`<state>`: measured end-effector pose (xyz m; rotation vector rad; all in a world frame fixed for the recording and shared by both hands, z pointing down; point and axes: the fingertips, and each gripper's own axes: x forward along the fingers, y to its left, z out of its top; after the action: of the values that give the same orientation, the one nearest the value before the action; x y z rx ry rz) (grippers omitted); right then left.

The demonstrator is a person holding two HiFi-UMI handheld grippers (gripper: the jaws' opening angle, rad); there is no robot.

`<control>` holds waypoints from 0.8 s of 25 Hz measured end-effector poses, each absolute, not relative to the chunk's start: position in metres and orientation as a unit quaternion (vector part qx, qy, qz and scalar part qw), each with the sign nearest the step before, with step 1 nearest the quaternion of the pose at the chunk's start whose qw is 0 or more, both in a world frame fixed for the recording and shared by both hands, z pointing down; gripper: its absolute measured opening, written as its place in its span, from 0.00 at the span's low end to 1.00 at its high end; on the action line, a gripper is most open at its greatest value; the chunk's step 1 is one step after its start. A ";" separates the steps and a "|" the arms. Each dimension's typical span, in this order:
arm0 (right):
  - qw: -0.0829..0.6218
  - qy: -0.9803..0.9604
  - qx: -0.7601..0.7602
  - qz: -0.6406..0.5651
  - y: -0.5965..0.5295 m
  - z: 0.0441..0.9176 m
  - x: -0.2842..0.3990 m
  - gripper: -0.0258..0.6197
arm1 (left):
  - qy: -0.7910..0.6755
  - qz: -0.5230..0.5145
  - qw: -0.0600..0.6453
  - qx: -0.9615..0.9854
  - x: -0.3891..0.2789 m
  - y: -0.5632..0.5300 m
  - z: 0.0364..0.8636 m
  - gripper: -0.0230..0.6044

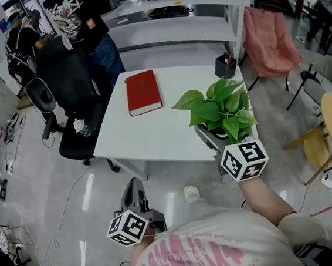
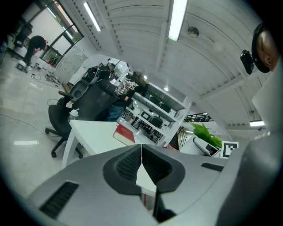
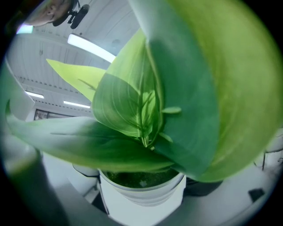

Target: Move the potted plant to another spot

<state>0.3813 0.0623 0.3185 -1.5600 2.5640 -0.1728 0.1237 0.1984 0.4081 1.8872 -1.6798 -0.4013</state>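
One white worktop (image 1: 154, 133). On it are one red book (image 1: 143, 92), one black pen cup (image 1: 225, 66) at its far right corner and one potted plant (image 1: 219, 109) at its near right edge. Left of the worktop stands one black office chair (image 1: 70, 89), with one bottle (image 1: 82, 127) on the seat. Beyond its far right corner is one pink chair (image 1: 268, 39). Beyond its far left corner are two people (image 1: 86, 22) (image 1: 19, 35).

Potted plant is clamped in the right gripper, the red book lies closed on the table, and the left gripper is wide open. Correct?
Not quite: the left gripper is shut, not open; the left gripper view shows its jaws pressed together with nothing between them. The right gripper does clamp the potted plant, and the red book lies closed on the table.
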 end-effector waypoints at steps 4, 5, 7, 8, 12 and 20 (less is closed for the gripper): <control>0.069 0.852 -0.516 -0.056 0.035 0.320 0.377 0.91 | -0.635 -0.149 0.285 0.702 0.116 0.174 0.410 0.08; 0.068 0.852 -0.517 -0.057 0.027 0.321 0.376 0.91 | -0.636 -0.149 0.285 0.701 0.114 0.167 0.410 0.08; 0.069 0.851 -0.517 -0.059 0.009 0.322 0.372 0.91 | -0.638 -0.148 0.287 0.699 0.109 0.150 0.411 0.08; 0.069 0.851 -0.517 -0.060 -0.001 0.321 0.369 0.91 | -0.639 -0.148 0.288 0.698 0.106 0.141 0.411 0.08; 0.073 0.854 -0.511 -0.058 -0.044 0.314 0.354 0.91 | -0.642 -0.150 0.290 0.693 0.091 0.100 0.408 0.08; 0.100 0.857 -0.502 -0.062 -0.129 0.303 0.327 0.91 | -0.653 -0.147 0.298 0.681 0.063 0.025 0.416 0.08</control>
<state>0.3267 -0.1294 0.3026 -1.4855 2.5331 -0.1824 0.0627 0.0246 0.4163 1.8101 -1.7346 -0.3904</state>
